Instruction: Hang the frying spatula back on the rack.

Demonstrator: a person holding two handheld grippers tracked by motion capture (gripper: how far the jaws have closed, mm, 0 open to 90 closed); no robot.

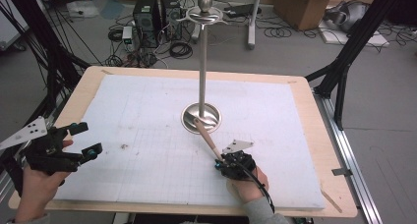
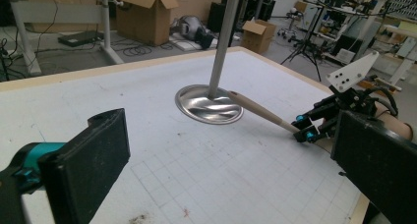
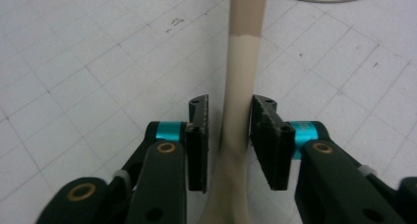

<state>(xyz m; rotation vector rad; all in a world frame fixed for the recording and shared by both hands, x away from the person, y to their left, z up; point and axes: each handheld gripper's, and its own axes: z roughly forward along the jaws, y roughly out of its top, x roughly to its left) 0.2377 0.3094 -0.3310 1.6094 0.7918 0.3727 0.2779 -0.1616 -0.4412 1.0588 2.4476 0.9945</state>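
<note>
A beige two-tone utensil handle [image 1: 206, 138] lies slanted on the white mat, its far end resting on the round base dish [image 1: 201, 117] of a metal stand [image 1: 202, 62]. My right gripper [image 1: 218, 163] sits low at the handle's near end. In the right gripper view the handle [image 3: 243, 62] runs between the jaws of that gripper [image 3: 229, 130]: the right pad is at its side, and a narrow gap shows at the left pad. My left gripper [image 1: 81, 138] hovers at the mat's left edge, wide open and empty. The left gripper view shows the handle [image 2: 260, 111] and the right gripper [image 2: 305, 130] beyond my left gripper [image 2: 231, 155].
The white gridded mat [image 1: 147, 111] covers a wooden tabletop [image 1: 324, 150]. The stand's pole rises tall at the table's middle, with hooks and a ball on top. Black frame posts [image 1: 344, 62] stand at both sides. Computers, cables and cardboard boxes [image 1: 305, 5] are on the floor behind.
</note>
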